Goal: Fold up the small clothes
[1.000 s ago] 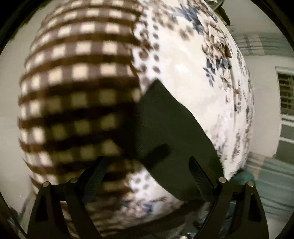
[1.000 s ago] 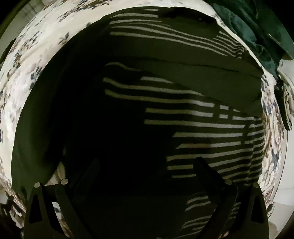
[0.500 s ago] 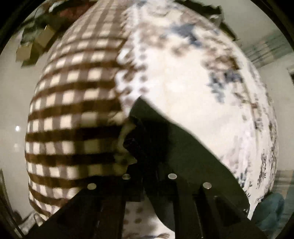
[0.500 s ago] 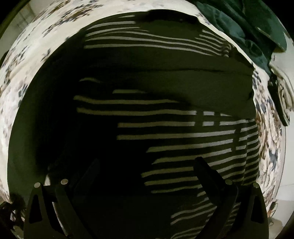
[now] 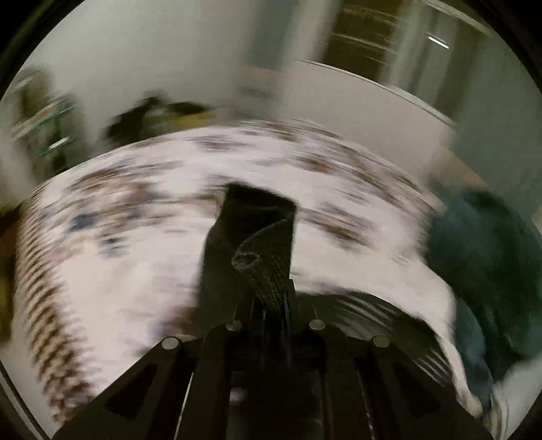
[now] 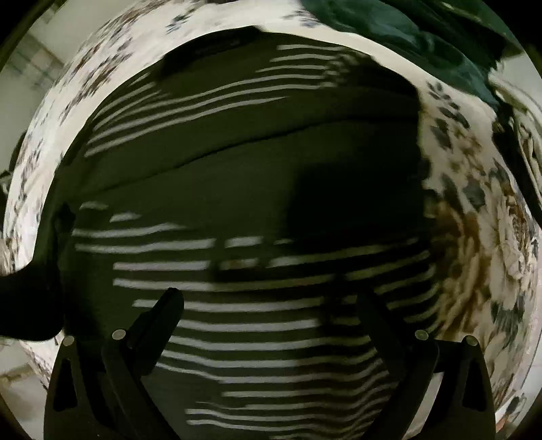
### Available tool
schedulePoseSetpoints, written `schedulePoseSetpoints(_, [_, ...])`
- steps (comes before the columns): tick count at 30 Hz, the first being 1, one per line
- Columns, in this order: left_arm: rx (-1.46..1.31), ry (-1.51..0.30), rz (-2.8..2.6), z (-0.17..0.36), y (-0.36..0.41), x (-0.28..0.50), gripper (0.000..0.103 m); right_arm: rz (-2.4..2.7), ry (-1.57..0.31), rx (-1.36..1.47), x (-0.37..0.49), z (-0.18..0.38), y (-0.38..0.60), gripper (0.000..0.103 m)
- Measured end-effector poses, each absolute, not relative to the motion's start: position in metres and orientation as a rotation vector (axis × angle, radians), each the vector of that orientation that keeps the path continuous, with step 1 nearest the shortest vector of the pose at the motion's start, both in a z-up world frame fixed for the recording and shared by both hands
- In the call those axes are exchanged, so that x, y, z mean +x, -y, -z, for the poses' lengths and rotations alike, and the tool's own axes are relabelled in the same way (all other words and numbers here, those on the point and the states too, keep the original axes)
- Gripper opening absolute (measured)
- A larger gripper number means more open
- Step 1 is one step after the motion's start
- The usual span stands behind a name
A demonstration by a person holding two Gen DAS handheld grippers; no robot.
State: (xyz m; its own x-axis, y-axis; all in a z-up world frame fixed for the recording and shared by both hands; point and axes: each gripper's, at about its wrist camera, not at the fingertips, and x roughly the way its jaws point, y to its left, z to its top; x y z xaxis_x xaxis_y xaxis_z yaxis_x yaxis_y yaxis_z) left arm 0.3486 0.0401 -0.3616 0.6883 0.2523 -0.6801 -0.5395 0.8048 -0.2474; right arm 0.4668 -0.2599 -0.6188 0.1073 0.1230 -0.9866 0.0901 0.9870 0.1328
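A dark shirt with white stripes (image 6: pixel 271 210) lies spread on the floral bedsheet (image 6: pixel 474 210), with a plain dark fold across its middle. My left gripper (image 5: pixel 271 301) is shut on a dark sleeve of the shirt (image 5: pixel 250 237) and holds it lifted above the sheet (image 5: pixel 135 237); this view is blurred by motion. My right gripper (image 6: pixel 271 304) is open and empty just above the striped front of the shirt, fingers (image 6: pixel 162 318) spread wide.
A dark green garment (image 6: pixel 399 27) lies bunched at the far right of the bed and also shows in the left wrist view (image 5: pixel 481 257). A brown checked cloth (image 5: pixel 44 304) lies at the left. White walls stand behind the bed.
My left gripper closed on the dark sleeve and swung up and to the right with it. My right gripper shifted slightly over the striped shirt and stayed open.
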Motion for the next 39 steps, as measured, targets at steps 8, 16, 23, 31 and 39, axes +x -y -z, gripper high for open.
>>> schedulePoseSetpoints(8, [-0.195,-0.956,0.064,0.439,0.222,0.464,0.007,0.020,-1.483,0.289,0.479,0.645,0.384,0.103])
schedulePoseSetpoints(16, [-0.179,-1.135,0.217,0.468,0.265,0.459,0.085,-0.119,-1.514,0.412,0.479,0.657,0.468,0.103])
schedulePoseSetpoints(23, [-0.196,-1.093,-0.179,0.460,0.105,0.426,0.103,-0.207,-1.408,0.586,0.526,0.615,0.507,0.103])
schedulePoseSetpoints(31, [-0.395,-1.091,-0.586,0.498,-0.075,0.418,0.103,-0.177,-1.443,0.318,0.611,0.631,0.420,0.090])
schedulePoseSetpoints(39, [-0.572,-1.074,-0.590,0.530,-0.103,0.396,0.103,-0.042,-1.530,0.180,0.601,0.636,0.406,0.007])
